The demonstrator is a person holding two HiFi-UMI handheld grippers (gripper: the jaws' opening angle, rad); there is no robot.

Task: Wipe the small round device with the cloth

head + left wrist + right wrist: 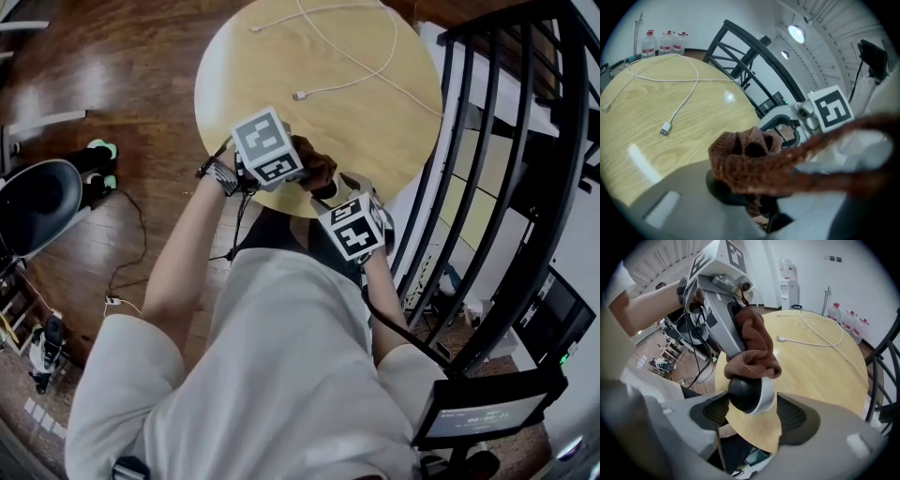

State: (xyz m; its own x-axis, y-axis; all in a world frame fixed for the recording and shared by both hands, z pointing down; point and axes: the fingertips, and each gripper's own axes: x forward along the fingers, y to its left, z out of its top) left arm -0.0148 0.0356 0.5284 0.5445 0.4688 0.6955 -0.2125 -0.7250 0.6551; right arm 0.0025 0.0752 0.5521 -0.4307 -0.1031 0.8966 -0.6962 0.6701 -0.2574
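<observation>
The small round device [749, 394], a black and white ball, sits between the pads of my right gripper [752, 414], which is shut on it just off the near edge of the round wooden table [820, 371]. A brown knitted cloth [752, 350] is bunched in my left gripper [723, 310] and rests on top of the device. In the left gripper view the cloth [745, 159] fills the jaws of the left gripper [750, 187] and hides the device. In the head view both marker cubes, left [267, 145] and right [354, 225], are close together at the table's [281, 56] near edge.
A white USB cable [349, 66] loops over the far half of the table. A black metal railing [487, 169] rises close at the right. A dark chair [37, 202] and floor cables [127, 262] are at the left, and a monitor [483, 412] is behind me.
</observation>
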